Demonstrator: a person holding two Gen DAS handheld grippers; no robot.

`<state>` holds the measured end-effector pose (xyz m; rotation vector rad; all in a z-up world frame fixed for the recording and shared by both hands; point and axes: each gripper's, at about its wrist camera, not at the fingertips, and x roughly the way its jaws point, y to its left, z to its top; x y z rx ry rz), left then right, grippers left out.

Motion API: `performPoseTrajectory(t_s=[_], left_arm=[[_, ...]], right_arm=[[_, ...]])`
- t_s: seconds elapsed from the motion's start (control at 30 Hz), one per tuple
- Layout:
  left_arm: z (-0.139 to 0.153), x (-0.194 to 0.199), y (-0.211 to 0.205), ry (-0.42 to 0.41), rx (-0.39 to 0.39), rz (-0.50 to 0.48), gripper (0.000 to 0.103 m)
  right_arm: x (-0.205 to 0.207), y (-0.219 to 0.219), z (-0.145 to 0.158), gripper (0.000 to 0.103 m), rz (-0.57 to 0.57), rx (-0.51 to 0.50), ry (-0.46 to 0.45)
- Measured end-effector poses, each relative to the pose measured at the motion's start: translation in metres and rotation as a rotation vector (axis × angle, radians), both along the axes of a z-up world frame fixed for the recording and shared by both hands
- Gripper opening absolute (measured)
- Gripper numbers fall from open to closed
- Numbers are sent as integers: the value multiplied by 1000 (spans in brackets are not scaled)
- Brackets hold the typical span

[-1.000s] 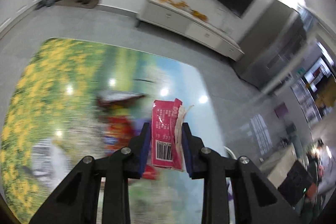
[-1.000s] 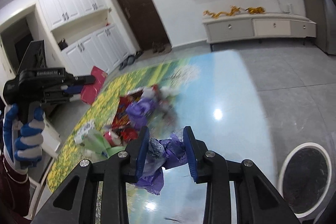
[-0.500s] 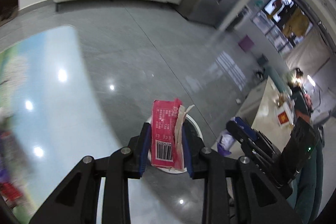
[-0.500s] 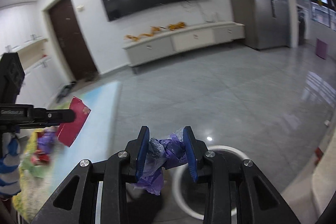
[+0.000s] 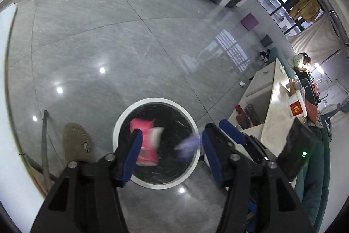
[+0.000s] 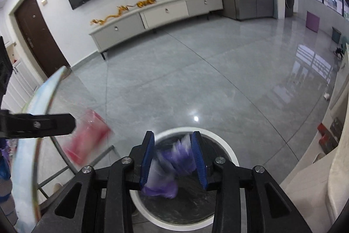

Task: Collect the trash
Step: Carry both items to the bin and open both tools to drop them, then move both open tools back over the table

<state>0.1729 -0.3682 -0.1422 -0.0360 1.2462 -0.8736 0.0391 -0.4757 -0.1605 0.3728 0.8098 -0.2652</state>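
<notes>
A round white-rimmed bin with a black liner stands on the grey floor, right below both grippers; it also shows in the right wrist view. My left gripper is open above it. A pink wrapper is blurred, falling free into the bin; it also shows in the right wrist view. My right gripper is open over the bin, and a purple wrapper drops blurred between its pads; it shows in the left wrist view too.
The glossy table edge with its metal legs is at the left. A white counter with boxes stands at the right. A low white cabinet lines the far wall. A slipper lies by the bin.
Both grippers have opened over the bin. The pink wrapper and the purple wrapper have left the jaws and are falling. Both views have tipped down toward the bin.
</notes>
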Motion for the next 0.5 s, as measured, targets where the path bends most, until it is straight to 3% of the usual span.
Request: performPoseTrajectory(t_s=[0.1,0.23,0.5], left_arm=[[5,-4,3,1,-13,-12,55],[28,-18,26,-91,-9,-19,55],[81,-52,86,-223,-31,24,55]], right_arm=[[1,-8,-2,42,-19,12,12],[-7,-8,7,43,-31,20,-9],[-34,18,62,43,-3,31,-146]])
